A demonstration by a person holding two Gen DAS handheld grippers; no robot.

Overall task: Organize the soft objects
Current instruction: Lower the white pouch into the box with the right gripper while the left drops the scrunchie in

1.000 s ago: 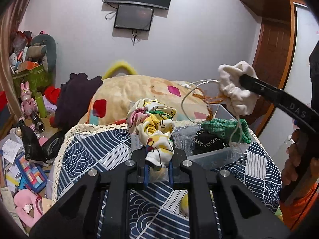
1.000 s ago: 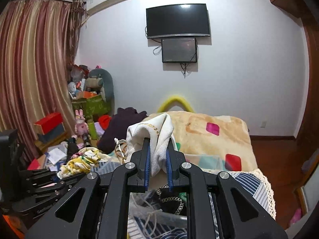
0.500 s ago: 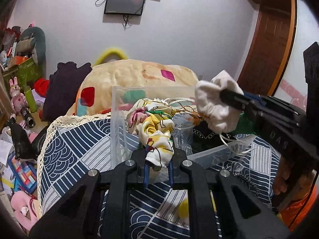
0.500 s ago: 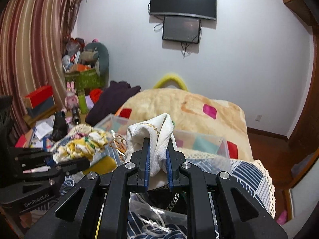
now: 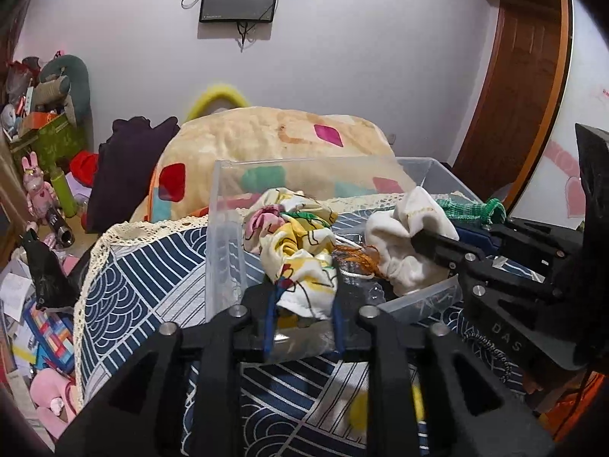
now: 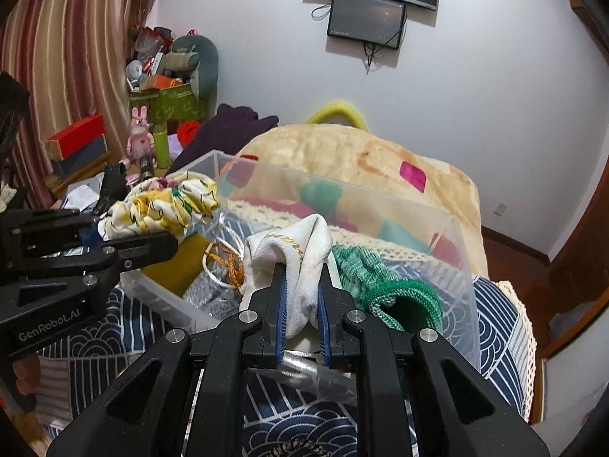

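Observation:
A clear plastic box (image 5: 224,236) stands on a table with a navy patterned cloth (image 5: 144,297). My left gripper (image 5: 303,282) hangs over the box's near left corner. Its jaws are opening, and a yellow, pink and white patterned cloth (image 5: 293,240) still fills the gap and touches both pads. My right gripper (image 6: 301,278) is shut on a white cloth (image 6: 300,243) low over the middle of the box. From the left wrist, the right gripper (image 5: 422,238) reaches in from the right with the white cloth (image 5: 403,228).
Inside the box lie a green knitted piece (image 6: 380,278), an orange tassel cord (image 5: 357,259) and a dark item. A beige blanket (image 5: 266,141) is heaped behind the box. Toys and boxes crowd the floor at the left (image 5: 42,198). A wooden door (image 5: 506,87) stands at the right.
Both grippers have come down toward the clear box with their cloths. The left jaws stand wider apart than before. The white cloth has dropped from above the box to just inside it.

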